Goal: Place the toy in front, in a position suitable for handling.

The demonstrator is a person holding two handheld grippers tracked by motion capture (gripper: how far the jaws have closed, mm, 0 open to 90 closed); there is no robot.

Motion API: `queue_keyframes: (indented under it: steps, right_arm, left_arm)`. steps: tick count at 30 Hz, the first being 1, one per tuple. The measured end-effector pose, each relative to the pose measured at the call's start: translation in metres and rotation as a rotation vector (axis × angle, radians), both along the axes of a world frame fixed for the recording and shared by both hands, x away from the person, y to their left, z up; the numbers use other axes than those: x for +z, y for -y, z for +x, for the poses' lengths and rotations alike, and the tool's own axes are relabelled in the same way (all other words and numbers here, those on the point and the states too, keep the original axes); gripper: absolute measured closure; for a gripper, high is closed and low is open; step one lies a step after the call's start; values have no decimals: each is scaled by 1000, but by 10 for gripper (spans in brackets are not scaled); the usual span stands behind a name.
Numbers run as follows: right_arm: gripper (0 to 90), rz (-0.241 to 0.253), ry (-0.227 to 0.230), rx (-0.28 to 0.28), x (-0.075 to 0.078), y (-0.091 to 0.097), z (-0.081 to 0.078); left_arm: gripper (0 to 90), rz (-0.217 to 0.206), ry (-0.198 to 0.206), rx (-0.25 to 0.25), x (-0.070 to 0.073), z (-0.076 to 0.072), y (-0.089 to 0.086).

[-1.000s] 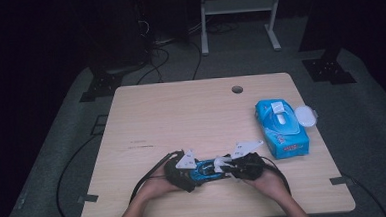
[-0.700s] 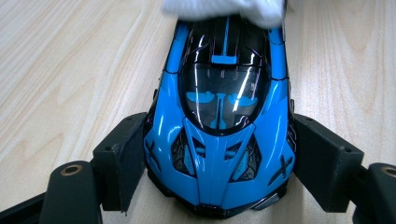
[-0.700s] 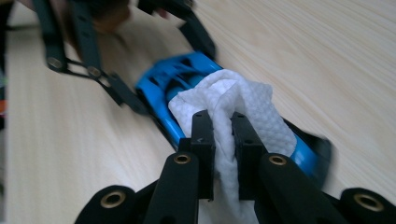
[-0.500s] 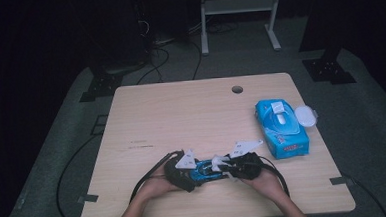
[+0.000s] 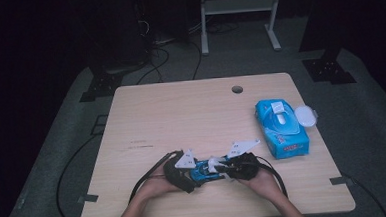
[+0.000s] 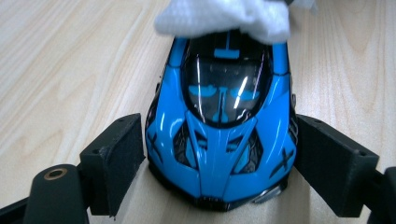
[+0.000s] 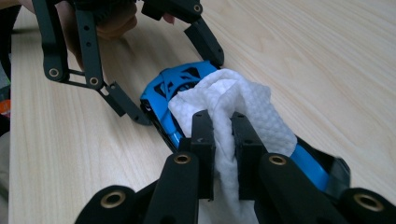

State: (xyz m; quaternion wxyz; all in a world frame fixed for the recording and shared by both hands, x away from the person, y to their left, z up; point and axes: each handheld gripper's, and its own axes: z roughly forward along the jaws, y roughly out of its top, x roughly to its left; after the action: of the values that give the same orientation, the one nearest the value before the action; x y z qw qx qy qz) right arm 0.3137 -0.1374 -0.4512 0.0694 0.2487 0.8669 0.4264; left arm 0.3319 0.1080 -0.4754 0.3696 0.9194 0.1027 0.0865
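A blue toy car point(image 6: 219, 140) stands on the wooden table point(image 5: 181, 114) near its front edge. My left gripper point(image 6: 219, 128) straddles the car's nose. Its jaws have just been opening, and the pads point(image 6: 116, 158) sit beside the car's flanks with the car between them. My right gripper point(image 7: 223, 121) is shut on a white wipe point(image 7: 233, 102) that lies over the car's point(image 7: 163, 93) roof and rear. From above, the left gripper point(image 5: 197, 173) and right gripper point(image 5: 224, 168) face each other across the car point(image 5: 204, 170), each in a hand.
A blue pack of wipes point(image 5: 281, 129) with its white lid point(image 5: 305, 116) flipped open lies at the table's right side. A cable hole point(image 5: 237, 89) sits near the far edge. Cables trail from both grippers over the front edge.
The right gripper with the wipe has edged slightly towards the left gripper along the car. The left hand stays where it was.
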Motion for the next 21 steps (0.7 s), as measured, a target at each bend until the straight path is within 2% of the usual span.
queue_keyframes:
  steps: [2, 5, 6, 9, 11, 13, 15, 17, 21]
  right_arm:
    - [816, 0, -10, -4, 0, 3, 1]
    - [816, -14, -11, -15, 2, 2, 1]
    - [817, -25, 0, -2, 3, -3, 0]
    - [818, -29, -5, 54, 4, -20, 0]
    - [818, -36, -25, 94, 3, -34, 1]
    - [818, -68, -39, 129, 2, -48, 2]
    - [819, -68, -61, 139, 2, -48, 5]
    - [820, -63, -93, 136, 3, -44, 9]
    - [821, -96, -97, 143, 6, -48, 11]
  left_arm:
    - [237, -3, -3, -14, 1, 1, -1]
    - [244, -2, 6, -18, 1, 0, 0]
    - [247, -1, 9, -21, 1, 0, 0]
    - [248, 3, 11, -25, 1, 0, 1]
    - [248, 1, 10, -24, 1, 0, 1]
    - [247, 0, 8, -25, 1, 0, 0]
    - [239, -2, -8, -17, 0, 1, -1]
    - [191, -17, -42, -1, -1, 2, -2]
    - [243, -14, -15, -16, 0, 1, -2]
